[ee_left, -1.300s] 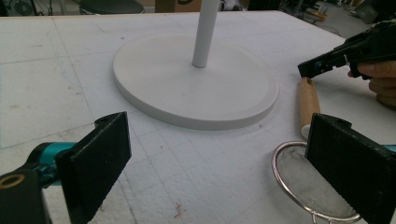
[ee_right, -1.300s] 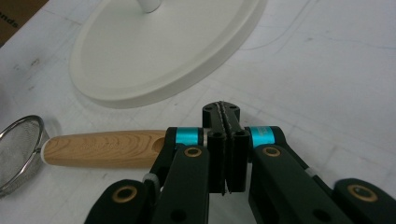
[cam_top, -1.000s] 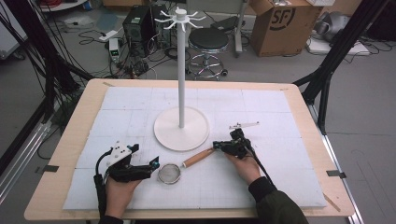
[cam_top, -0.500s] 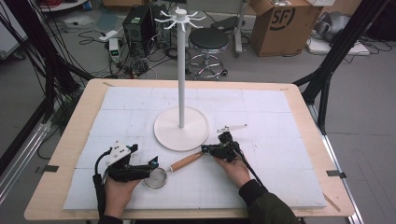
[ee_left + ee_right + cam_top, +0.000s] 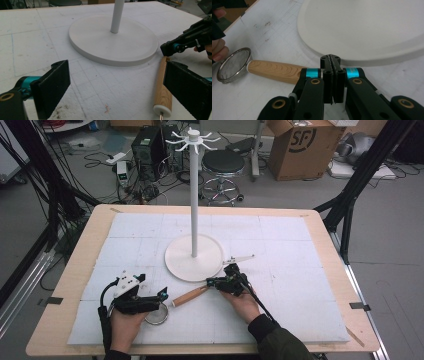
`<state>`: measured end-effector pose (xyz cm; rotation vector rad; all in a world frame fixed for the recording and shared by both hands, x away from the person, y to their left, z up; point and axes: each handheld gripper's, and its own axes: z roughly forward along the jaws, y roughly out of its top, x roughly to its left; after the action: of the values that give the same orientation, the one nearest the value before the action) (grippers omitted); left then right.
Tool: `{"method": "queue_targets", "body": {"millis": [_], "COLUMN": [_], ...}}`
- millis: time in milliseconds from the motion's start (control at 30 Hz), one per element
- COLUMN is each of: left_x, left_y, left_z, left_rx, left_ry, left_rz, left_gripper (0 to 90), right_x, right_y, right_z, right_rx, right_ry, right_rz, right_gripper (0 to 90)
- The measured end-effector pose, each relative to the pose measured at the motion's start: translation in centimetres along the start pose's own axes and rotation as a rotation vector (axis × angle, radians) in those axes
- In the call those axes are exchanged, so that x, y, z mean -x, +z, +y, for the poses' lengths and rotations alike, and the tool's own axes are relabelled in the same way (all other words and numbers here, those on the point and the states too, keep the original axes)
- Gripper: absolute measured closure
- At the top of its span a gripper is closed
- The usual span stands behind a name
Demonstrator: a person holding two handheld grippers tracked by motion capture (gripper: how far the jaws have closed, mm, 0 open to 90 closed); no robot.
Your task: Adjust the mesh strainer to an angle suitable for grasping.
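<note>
A small mesh strainer (image 5: 156, 315) with a wooden handle (image 5: 190, 296) lies on the white mat in front of the white stand's round base (image 5: 194, 257). My right gripper (image 5: 210, 282) is shut with nothing between its jaws, its tip right at the far end of the handle (image 5: 274, 71); the mesh bowl (image 5: 234, 65) is at the left. My left gripper (image 5: 161, 299) rests on the mat, open wide. The handle (image 5: 162, 92) lies just inside its right jaw, untouched. The right gripper (image 5: 175, 47) shows beyond the handle.
The stand's tall pole (image 5: 194, 195) rises from the base (image 5: 112, 40), with hooks at its top. A thin metal piece (image 5: 240, 258) lies on the mat right of the base. The wooden table edge (image 5: 65, 285) frames the mat.
My right gripper has moved left, staying shut. The strainer has slid left with it, its mesh bowl now by the left gripper. The left hand has stayed put.
</note>
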<state>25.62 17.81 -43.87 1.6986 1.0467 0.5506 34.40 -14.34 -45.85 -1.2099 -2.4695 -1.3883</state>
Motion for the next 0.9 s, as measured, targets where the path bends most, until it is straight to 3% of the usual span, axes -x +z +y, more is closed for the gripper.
{"method": "queue_targets", "body": {"millis": [133, 300, 500, 900], "left_x": [-0.4, -0.7, -0.5, -0.5], "left_y": [-0.4, -0.7, -0.5, -0.5], "left_z": [0.0, -0.1, 0.0, 0.0], "left_rx": [0.012, 0.021, 0.022, 0.022], "left_ry": [-0.009, -0.018, -0.014, -0.01], "left_rz": [0.017, 0.027, 0.023, 0.021], "left_gripper": [8.0, 8.1, 8.0, 8.1], "right_x": [-0.7, -0.7, -1.3, -1.4], "right_y": [0.1, -0.5, -0.5, 0.6], "right_z": [-0.1, -0.7, -1.0, -0.3], "right_rx": [-0.007, -0.015, -0.045, -0.037], "right_ry": [-0.041, -0.033, -0.055, -0.052], "right_rz": [-0.025, 0.003, -0.009, -0.025], "right_gripper": [89.6, 89.6, 89.6, 89.6]}}
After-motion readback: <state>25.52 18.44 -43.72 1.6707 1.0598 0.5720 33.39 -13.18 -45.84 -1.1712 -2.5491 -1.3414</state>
